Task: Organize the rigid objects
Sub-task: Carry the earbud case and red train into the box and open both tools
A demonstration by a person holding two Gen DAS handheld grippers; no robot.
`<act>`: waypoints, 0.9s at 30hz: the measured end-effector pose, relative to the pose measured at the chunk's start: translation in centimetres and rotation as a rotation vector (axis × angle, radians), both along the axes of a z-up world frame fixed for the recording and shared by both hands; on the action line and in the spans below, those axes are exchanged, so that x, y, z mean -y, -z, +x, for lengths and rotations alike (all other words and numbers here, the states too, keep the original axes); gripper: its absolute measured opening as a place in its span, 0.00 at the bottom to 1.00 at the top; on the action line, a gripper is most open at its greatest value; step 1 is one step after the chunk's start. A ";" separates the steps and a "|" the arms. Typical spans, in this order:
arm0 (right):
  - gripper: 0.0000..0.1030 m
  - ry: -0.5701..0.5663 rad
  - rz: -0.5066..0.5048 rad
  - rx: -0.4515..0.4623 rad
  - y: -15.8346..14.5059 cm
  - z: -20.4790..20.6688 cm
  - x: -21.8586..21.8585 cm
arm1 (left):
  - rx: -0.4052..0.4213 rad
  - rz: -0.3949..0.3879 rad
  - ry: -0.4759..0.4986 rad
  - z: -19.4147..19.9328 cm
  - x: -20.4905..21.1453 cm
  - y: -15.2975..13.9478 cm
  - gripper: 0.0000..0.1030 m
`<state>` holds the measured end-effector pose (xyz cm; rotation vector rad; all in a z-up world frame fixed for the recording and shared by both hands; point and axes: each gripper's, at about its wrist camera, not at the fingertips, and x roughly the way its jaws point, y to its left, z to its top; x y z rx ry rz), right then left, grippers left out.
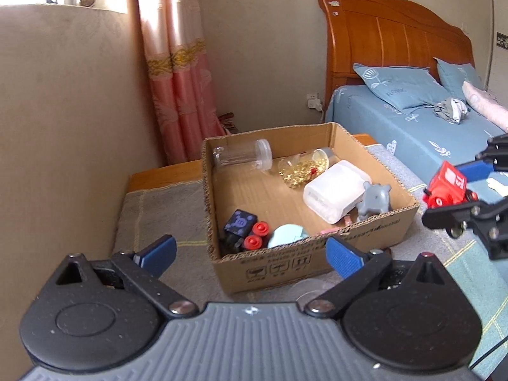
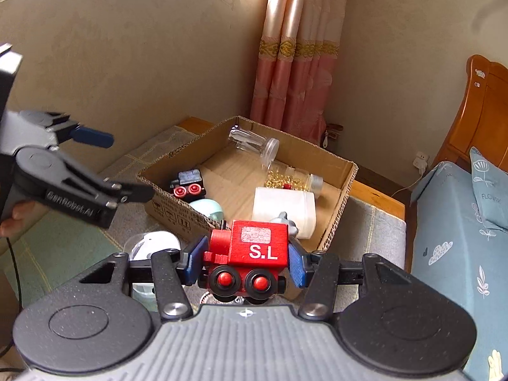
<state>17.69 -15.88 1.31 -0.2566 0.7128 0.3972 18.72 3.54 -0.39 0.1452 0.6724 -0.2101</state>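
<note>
Right claw [image 2: 246, 262], clamped on the red toy train [image 2: 250, 250], nears the cardboard box [image 2: 346, 187] for release inside; left claw [image 1: 250, 255] gapes empty.

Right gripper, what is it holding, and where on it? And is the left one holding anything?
The right gripper holds a red toy train, pads clamped on its two ends. The left gripper is open and holds nothing.

A wooden headboard [image 1: 390, 41] backs the blue-sheeted bed [image 1: 412, 133], beside pink curtains [image 1: 181, 73].
</note>
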 end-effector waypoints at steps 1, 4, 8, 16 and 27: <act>0.56 -0.006 0.009 -0.006 -0.2 0.7 -0.3 | 0.002 0.001 -0.022 -0.5 -0.5 0.1 0.97; 0.56 -0.019 0.017 -0.012 -0.7 2.4 -1.3 | 0.001 -0.001 -0.075 -1.8 -2.0 0.3 0.97; 0.56 -0.042 -0.010 -0.013 -1.2 4.7 -2.9 | 0.002 0.008 -0.135 -3.1 -3.5 0.6 0.97; 0.56 -0.087 -0.058 -0.029 -1.6 10.0 -6.6 | -0.001 -0.030 -0.203 -4.5 -6.1 0.9 0.97; 0.89 -0.012 -0.136 -0.024 -0.1 17.4 -10.5 | -0.016 -0.031 -0.214 -5.5 -6.3 1.3 0.97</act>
